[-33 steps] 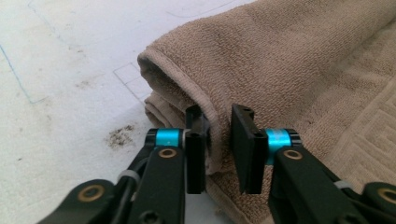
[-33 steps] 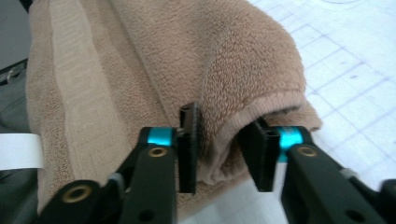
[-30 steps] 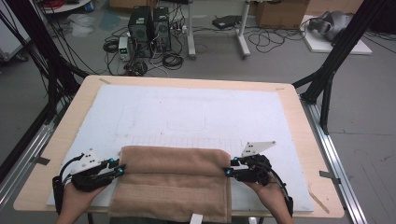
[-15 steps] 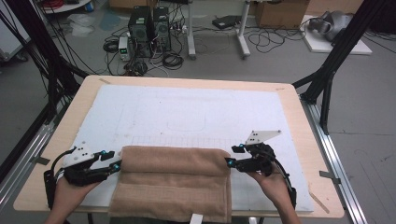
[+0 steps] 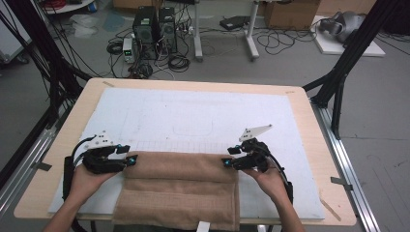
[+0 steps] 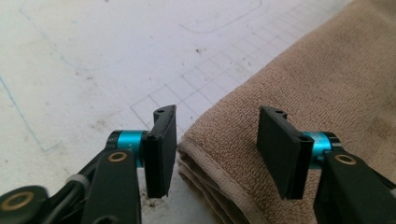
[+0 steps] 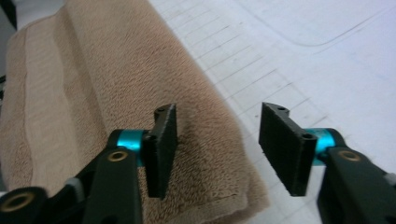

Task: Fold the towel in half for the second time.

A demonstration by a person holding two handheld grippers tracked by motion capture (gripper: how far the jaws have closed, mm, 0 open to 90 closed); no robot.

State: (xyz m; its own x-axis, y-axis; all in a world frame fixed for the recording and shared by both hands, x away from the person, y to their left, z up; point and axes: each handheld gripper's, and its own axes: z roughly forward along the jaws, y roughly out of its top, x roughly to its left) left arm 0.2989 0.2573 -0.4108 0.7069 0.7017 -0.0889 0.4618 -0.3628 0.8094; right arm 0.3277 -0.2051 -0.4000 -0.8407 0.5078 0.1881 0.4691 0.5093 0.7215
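A folded tan towel [image 5: 181,191] is lying on the near middle of the desk [image 5: 309,121], its near edge hanging just over the desk's front, on a white mat [image 5: 193,116] that is carrying faint blue outlines and a pencilled grid; no writing on it can be read. The left gripper [image 5: 129,159] is sitting at the towel's far-left corner and the right gripper [image 5: 226,163] at its far-right corner, each held in a hand coming in from the near edge. In the left gripper view the jaws are standing about half open, having just been opening, with the towel's layered corner [image 6: 219,154] lying between them and the pads not pressing on it. In the right gripper view the right gripper [image 7: 217,140] is standing about half open too, its jaws having just been closing a little, straddling the towel's edge [image 7: 205,135] without gripping it. Nothing is lying on the mat between the grippers and the towel. Beyond the far edge of the desk, on the floor, two black computer towers [image 5: 154,26] are standing amid tangled cables [image 5: 179,60], with a white box [image 5: 128,48] showing a small green light beside them, the legs of a white stand [image 5: 222,46] and a cardboard box [image 5: 290,12] farther right. Black frame struts [image 5: 338,82] are rising at the desk's right far corner.
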